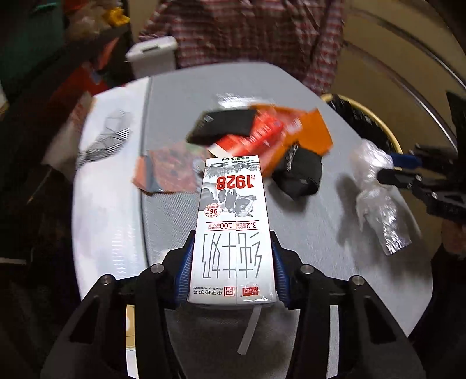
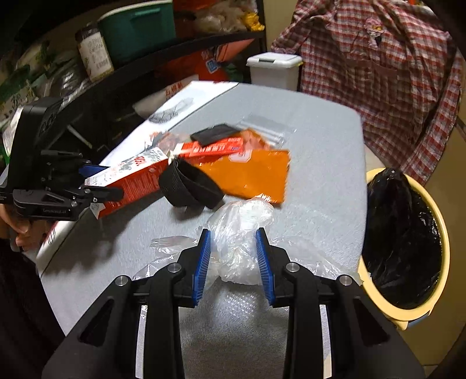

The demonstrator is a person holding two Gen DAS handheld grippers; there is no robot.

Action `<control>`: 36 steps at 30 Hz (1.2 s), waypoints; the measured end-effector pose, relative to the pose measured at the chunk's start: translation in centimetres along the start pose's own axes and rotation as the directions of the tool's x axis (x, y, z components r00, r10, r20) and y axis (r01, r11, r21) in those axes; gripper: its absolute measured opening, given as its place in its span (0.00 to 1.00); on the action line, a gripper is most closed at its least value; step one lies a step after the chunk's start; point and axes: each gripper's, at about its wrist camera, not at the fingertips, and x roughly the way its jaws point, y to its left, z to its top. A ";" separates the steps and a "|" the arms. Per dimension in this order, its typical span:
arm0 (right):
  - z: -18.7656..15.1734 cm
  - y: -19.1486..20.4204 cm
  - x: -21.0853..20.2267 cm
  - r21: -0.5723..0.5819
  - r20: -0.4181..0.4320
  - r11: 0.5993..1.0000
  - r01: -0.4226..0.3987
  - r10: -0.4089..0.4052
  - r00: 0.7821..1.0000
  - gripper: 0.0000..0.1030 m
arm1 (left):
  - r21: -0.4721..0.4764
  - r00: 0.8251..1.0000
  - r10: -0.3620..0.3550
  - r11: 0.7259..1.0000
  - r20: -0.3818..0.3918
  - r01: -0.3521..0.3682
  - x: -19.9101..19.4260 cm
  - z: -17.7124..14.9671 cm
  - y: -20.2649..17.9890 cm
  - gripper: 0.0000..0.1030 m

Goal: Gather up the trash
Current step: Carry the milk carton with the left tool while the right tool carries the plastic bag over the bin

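A cluttered storeroom surrounds a grey table [image 2: 305, 140], which serves as the landmark here. Behind the table's far edge hangs a red checked shirt [image 2: 378, 73], and beside that stands a small white lidded bin [image 2: 273, 70]. Dark shelving [image 2: 131, 55] runs along the table's left side in the right wrist view, carrying a green tub [image 2: 137, 26] and a labelled jar [image 2: 94, 52].

Off the table's right edge, just beside it, sits a cream-rimmed waste basket [image 2: 437, 233] lined with a black bag [image 2: 402, 233].

On the table's far left part lies a white sheet with a striped drawing [image 1: 107, 140]. Near the table's middle is a heap of litter: an orange wrapper [image 2: 253, 175], a red box [image 2: 215, 148], a flat black piece [image 2: 214, 134] on top, and a coiled black strap [image 2: 186, 186] at the heap's near side. A reddish torn wrapper [image 1: 166, 172] lies to the heap's left in the left wrist view.

The left gripper [image 1: 233, 262] is clamped on a milk carton [image 1: 233, 221], its blue pads pressing both long sides, the carton's far end pointing towards the heap. In the right wrist view the carton appears tilted above the table's left edge.

The right gripper [image 2: 233, 256] holds a crumpled clear plastic bag [image 2: 238, 233] between its blue pads, at the table's near right part, close to the basket. Loose film trails from the bag onto the table on both sides.
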 end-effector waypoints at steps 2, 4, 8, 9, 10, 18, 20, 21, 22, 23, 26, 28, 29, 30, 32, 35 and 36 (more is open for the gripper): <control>0.2 -0.4 -0.4 0.016 0.015 1.000 0.005 -0.006 1.000 0.31 | -0.021 1.000 0.016 1.000 0.024 -0.015 -0.5 0.4 0.3 0.45; 0.4 -0.7 -0.7 0.029 0.028 1.000 0.010 -0.011 1.000 0.31 | -0.031 0.999 0.028 0.999 0.044 -0.027 -0.9 0.6 0.3 0.45; 0.8 -1.2 -1.8 0.047 0.067 0.999 0.019 -0.022 0.997 0.31 | -0.049 0.995 0.062 0.997 0.082 -0.058 -1.8 0.7 0.1 0.45; 0.9 -1.3 -2.0 0.050 0.075 0.999 0.021 -0.025 0.997 0.31 | -0.050 0.992 0.076 0.996 0.096 -0.071 -2.0 0.8 -0.1 0.45; 1.0 -1.4 -2.3 0.054 0.084 0.998 0.024 -0.028 0.996 0.31 | -0.051 0.991 0.084 0.996 0.107 -0.079 -2.2 1.0 -0.2 0.45; 1.5 -3.0 -4.5 0.103 0.149 0.993 0.051 -0.067 0.987 0.31 | -0.076 0.972 0.106 0.993 0.209 -0.092 -4.1 2.3 -1.7 0.45; 1.5 -3.5 -5.0 0.113 0.160 0.992 0.062 -0.080 0.984 0.31 | -0.080 0.969 0.106 0.993 0.225 -0.090 -4.4 2.7 -2.1 0.45; 1.5 -3.7 -5.3 0.121 0.167 0.990 0.067 -0.087 0.982 0.31 | -0.078 0.967 0.107 0.993 0.233 -0.091 -4.5 3.0 -2.4 0.45; 1.5 -3.9 -5.5 0.129 0.172 0.989 0.068 -0.090 0.981 0.31 | -0.078 0.965 0.107 0.993 0.239 -0.091 -4.6 3.2 -2.6 0.45; 1.5 -4.2 -5.7 0.135 0.177 0.988 0.069 -0.093 0.980 0.31 | -0.081 0.963 0.106 0.993 0.247 -0.089 -4.7 3.5 -2.9 0.45; 1.6 -4.9 -6.4 0.150 0.193 0.985 0.085 -0.114 0.975 0.31 | -0.079 0.959 0.104 0.993 0.262 -0.086 -4.9 4.0 -3.8 0.45; 1.6 -5.4 -6.8 0.159 0.202 0.983 0.093 -0.124 0.971 0.31 | -0.069 0.957 0.101 0.994 0.273 -0.085 -4.9 4.5 -4.6 0.45; 1.6 -5.7 -7.0 0.162 0.205 0.982 0.096 -0.128 0.970 0.31 | -0.065 0.956 0.100 0.994 0.276 -0.085 -4.8 4.7 -5.0 0.45; 1.6 -5.9 -7.1 0.167 0.208 0.981 0.100 -0.134 0.969 0.31 | -0.058 0.955 0.097 0.995 0.282 -0.084 -4.8 4.9 -5.4 0.45; 1.5 -6.3 -7.4 0.177 0.211 0.978 0.108 -0.145 0.967 0.31 | -0.046 0.953 0.090 0.996 0.288 -0.080 -4.7 5.3 -6.2 0.45; 1.5 -7.2 -7.8 0.193 0.216 0.974 0.121 -0.162 0.963 0.31 | -0.035 0.952 0.073 0.997 0.297 -0.066 -4.6 5.9 -7.3 0.45; 1.5 -7.4 -7.8 0.197 0.218 0.973 0.124 -0.167 0.962 0.31 | -0.033 0.951 0.071 0.997 0.300 -0.064 -4.6 5.9 -7.6 0.45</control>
